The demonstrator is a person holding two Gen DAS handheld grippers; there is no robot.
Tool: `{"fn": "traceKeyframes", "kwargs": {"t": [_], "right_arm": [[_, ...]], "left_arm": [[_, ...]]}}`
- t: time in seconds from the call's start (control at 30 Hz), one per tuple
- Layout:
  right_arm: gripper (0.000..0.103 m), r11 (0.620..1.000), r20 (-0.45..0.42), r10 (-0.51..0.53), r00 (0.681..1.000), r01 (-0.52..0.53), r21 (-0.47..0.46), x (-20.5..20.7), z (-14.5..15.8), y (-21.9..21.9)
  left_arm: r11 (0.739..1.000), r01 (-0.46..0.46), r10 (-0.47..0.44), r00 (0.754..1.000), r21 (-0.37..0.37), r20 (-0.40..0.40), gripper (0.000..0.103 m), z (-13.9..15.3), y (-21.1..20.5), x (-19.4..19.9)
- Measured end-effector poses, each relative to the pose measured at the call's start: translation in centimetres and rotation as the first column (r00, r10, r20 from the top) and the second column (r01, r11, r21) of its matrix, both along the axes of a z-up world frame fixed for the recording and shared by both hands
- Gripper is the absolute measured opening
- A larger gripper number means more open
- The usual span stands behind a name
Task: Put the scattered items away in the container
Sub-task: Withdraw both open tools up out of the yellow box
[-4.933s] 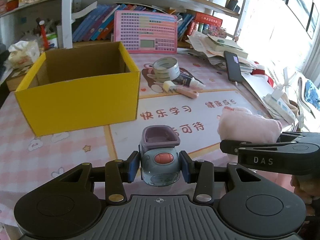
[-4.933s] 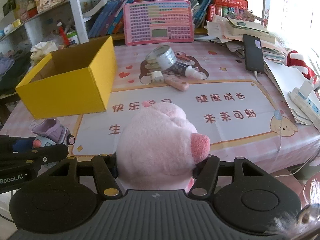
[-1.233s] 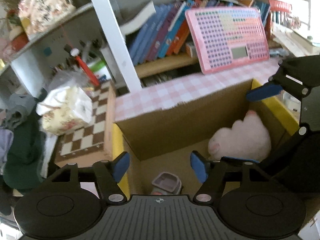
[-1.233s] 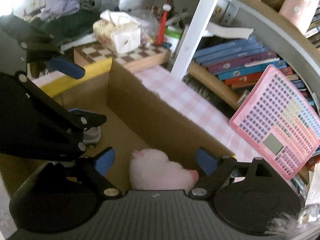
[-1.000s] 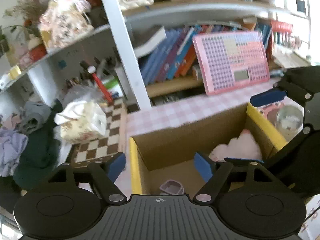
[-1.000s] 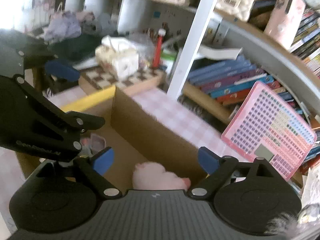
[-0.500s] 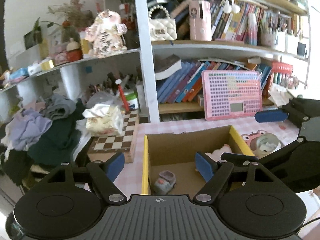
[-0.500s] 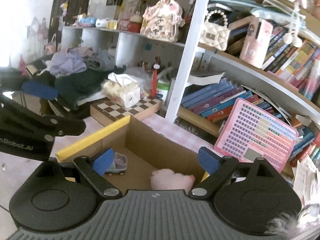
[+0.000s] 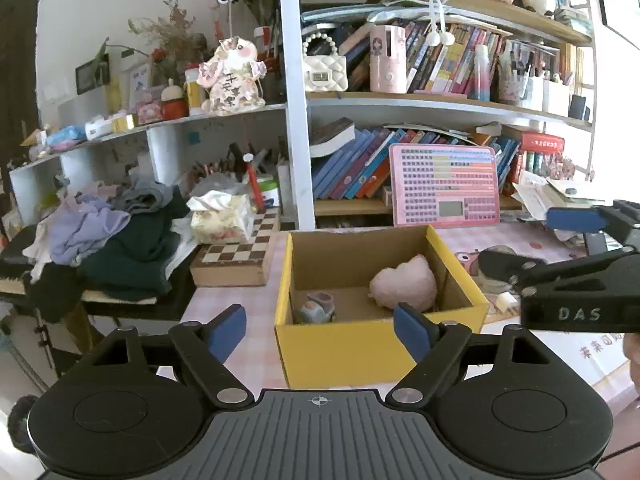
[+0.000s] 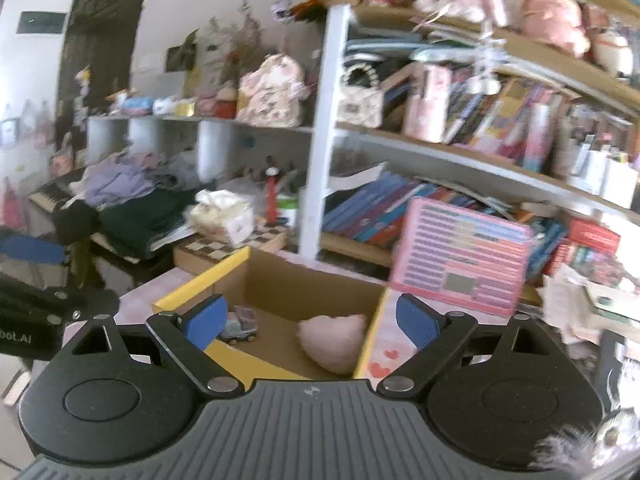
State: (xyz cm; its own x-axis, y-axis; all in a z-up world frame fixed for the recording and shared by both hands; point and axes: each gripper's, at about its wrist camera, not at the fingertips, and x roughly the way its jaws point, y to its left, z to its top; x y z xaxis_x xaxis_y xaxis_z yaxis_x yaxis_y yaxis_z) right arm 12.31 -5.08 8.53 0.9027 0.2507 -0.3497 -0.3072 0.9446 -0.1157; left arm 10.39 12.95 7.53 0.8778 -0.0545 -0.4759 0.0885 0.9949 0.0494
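Observation:
The yellow cardboard box [image 9: 360,350] stands on the pink checked table; it also shows in the right wrist view [image 10: 264,362]. Inside it lie the pink plush pig [image 9: 404,286] [image 10: 334,342] at the right and the small grey-purple toy car [image 9: 318,306] [image 10: 240,328] at the left. My left gripper [image 9: 320,328] is open and empty, held back and above the box's near side. My right gripper [image 10: 312,324] is open and empty, also above and short of the box. The right gripper shows at the right of the left wrist view [image 9: 580,264].
A pink keyboard toy [image 9: 444,190] leans on the bookshelf behind the box. A chessboard box [image 9: 236,254] with a tissue pack [image 9: 222,218] sits left of it. A clothes pile [image 9: 108,236] lies far left. Papers [image 10: 588,300] are stacked at the right.
Both grippers have let go of their toys into the box and pulled back and up, away from it. The car and the pig now lie inside the box.

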Motion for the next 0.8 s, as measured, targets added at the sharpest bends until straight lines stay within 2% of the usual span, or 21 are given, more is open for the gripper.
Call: {"fn": "traceKeyframes", "kwargs": {"t": [0.23,0.47,0.6,0.8], "right_arm": [[0.089,0.994,-0.033,-0.109,0.994,0.109,0.0,-3.8,-2.3,-1.3],[0.089,0.988,-0.088,-0.157,0.984,0.157,-0.006,-6.2,-4.5,-2.4],[0.089,0.972,-0.146,-0.225,0.963,0.232,0.03,-7.5,-5.6,-3.1],[0.089,0.959,-0.219,-0.267,0.938,0.282,0.039,-7.7,-6.5,-3.9]], "left_arm": [[0.998,0.05,-0.051,0.998,-0.031,-0.036,0.084,-1.8,-1.2,-2.7],[0.997,0.066,-0.068,0.995,-0.037,-0.07,0.084,-3.6,-1.6,-3.8],[0.994,0.072,-0.082,0.988,-0.087,-0.127,0.084,-5.0,-1.7,-4.2],[0.989,0.115,-0.128,0.98,-0.095,-0.155,0.084,-5.9,-2.6,-4.5]]}}
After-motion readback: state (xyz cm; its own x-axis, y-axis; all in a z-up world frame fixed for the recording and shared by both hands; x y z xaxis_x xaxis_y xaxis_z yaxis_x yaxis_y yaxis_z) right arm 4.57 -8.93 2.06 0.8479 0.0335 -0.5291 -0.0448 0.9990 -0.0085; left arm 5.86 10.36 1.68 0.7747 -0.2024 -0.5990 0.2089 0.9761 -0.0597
